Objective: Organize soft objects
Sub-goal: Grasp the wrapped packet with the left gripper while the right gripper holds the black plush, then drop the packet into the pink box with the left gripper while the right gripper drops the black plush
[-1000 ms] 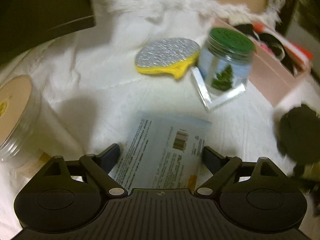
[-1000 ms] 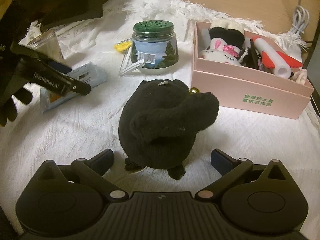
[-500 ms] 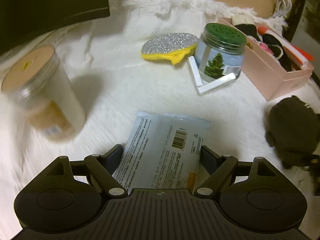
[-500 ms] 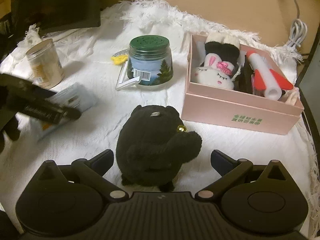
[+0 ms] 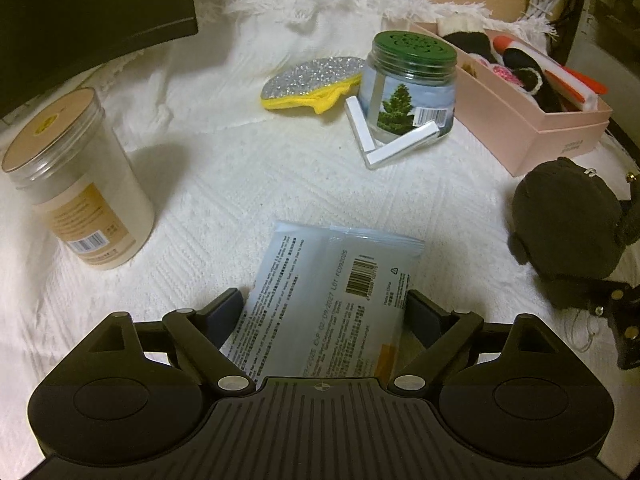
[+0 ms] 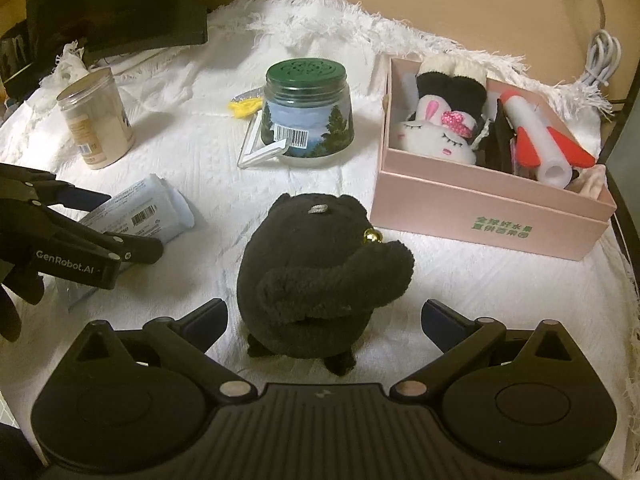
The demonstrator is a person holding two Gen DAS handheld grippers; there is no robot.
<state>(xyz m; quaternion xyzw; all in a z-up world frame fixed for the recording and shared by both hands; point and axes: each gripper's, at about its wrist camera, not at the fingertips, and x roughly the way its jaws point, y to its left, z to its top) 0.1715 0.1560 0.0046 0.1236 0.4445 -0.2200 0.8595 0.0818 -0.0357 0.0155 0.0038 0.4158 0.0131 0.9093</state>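
White textured cloth (image 6: 208, 168) under black plush (image 6: 316, 276), pink box (image 6: 480, 208), green-lidded jar (image 6: 306, 116), canister (image 6: 96, 118), sponge (image 5: 312, 84).

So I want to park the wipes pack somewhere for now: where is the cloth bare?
The widest bare white cloth lies between the tall powder jar, the glitter sponge and the wipes pack. A narrower strip runs between the black plush and the pack. It is crowded around the green-lidded jar and inside the pink box.
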